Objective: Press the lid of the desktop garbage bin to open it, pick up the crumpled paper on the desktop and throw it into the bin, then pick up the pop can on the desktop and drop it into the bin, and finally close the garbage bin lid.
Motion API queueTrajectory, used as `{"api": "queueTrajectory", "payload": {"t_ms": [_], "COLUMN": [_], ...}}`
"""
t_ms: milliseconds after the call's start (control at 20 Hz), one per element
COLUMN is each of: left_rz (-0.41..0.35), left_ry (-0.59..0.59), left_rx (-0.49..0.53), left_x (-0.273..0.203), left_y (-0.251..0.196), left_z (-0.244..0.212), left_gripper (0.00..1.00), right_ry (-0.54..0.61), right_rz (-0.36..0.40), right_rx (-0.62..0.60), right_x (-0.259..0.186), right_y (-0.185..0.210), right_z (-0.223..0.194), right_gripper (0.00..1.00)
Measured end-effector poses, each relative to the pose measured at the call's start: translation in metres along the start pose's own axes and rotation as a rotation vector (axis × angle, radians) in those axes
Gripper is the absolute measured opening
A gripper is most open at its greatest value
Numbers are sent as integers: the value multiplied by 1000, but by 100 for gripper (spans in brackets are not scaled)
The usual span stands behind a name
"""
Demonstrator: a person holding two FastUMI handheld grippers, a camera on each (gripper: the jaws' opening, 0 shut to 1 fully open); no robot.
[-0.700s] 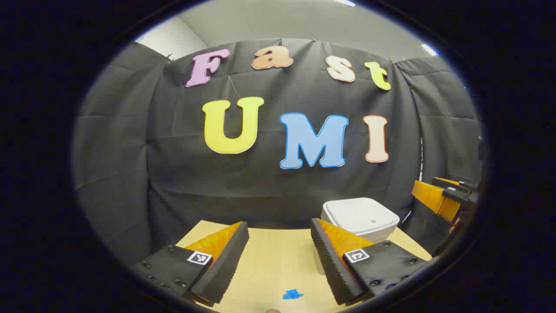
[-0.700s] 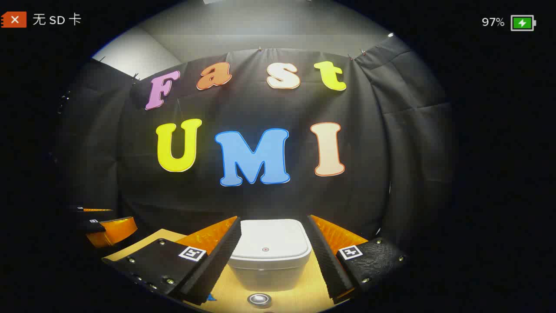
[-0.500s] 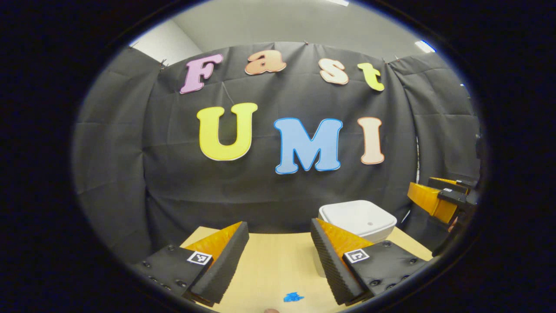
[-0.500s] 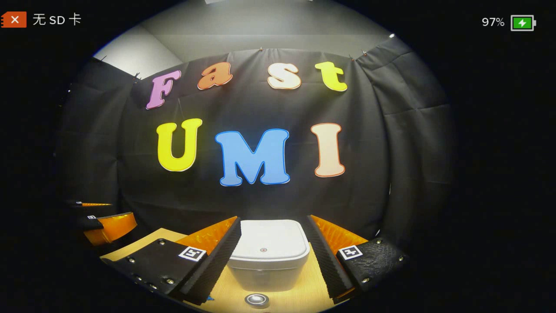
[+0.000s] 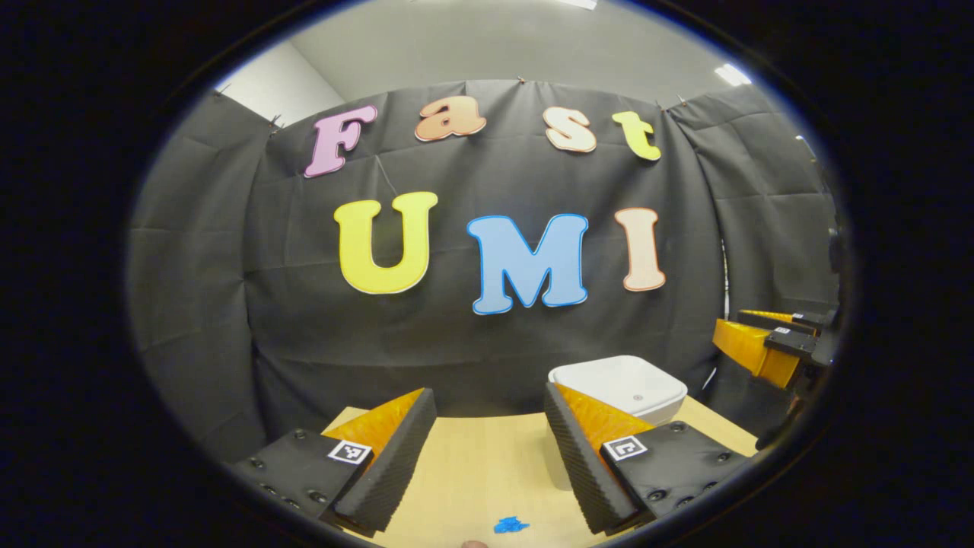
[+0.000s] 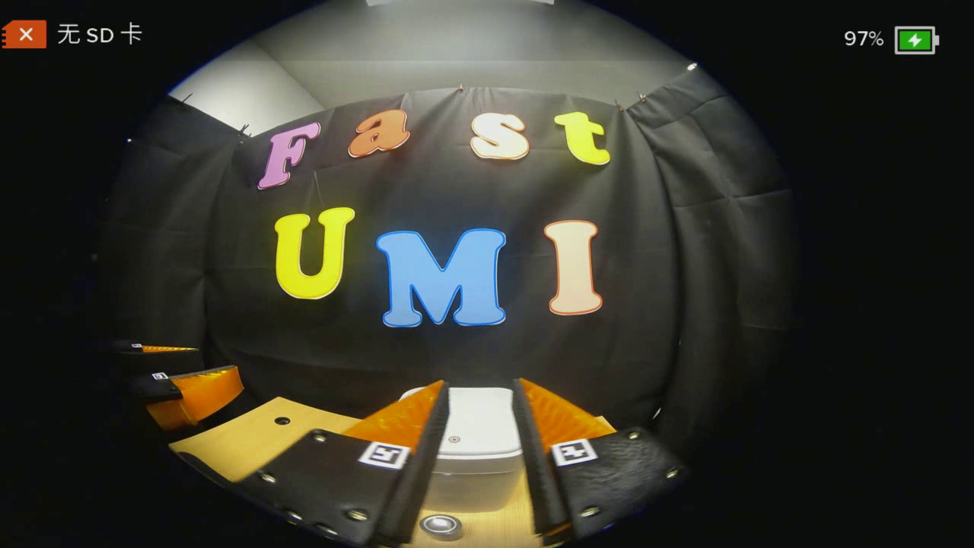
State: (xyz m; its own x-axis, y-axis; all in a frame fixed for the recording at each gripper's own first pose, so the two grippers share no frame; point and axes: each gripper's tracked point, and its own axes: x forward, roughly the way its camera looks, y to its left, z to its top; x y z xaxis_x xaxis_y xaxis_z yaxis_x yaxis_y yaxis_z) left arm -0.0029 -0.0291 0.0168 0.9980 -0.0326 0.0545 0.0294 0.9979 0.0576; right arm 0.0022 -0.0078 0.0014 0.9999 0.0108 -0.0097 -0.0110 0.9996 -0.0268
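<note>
The right gripper (image 6: 481,457) holds its two fingers a narrow gap apart with nothing between them, and that gap frames the lid of the white, rounded-square plastic desktop bin (image 6: 478,426) straight ahead. The lid lies flat and shut, a small round mark at its middle. Just below the fingertips, nearer than the bin, a small round metal-rimmed object (image 6: 440,525) sits on the pale wooden desktop (image 6: 251,438); it may be the pop can's top, though it is too cropped to be sure.

The left gripper (image 5: 491,449) is spread wide and empty, with a small blue crumpled scrap (image 5: 510,524) on the wood below its fingertips and the bin ahead to its right.

The task appears to be at its first step: the lid is not yet pressed. The next move calls for the right gripper to come down over the lid and push its top until it releases.
</note>
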Motion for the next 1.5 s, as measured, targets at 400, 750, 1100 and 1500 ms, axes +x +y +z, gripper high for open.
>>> {"api": "queueTrajectory", "payload": {"t_ms": [400, 750, 1100, 1500], "left_rz": [28, 34, 56, 104], "left_ry": [19, 17, 27, 53], "left_rx": [-29, -29, -38, -44], "left_x": [-2, -4, -9, -12], "left_y": [10, 12, 24, 46], "left_z": [-7, -5, -9, -16], "left_gripper": [95, 94, 95, 95], "right_ry": [8, 21, 11, 155], "right_rz": [22, 65, 84, 117], "right_rx": [-20, -26, -18, -14], "right_x": [-3, 13, 63, 100], "right_y": [3, 11, 15, 32], "right_z": [-5, -3, 14, -45], "right_gripper": [0, 0, 0, 0]}}
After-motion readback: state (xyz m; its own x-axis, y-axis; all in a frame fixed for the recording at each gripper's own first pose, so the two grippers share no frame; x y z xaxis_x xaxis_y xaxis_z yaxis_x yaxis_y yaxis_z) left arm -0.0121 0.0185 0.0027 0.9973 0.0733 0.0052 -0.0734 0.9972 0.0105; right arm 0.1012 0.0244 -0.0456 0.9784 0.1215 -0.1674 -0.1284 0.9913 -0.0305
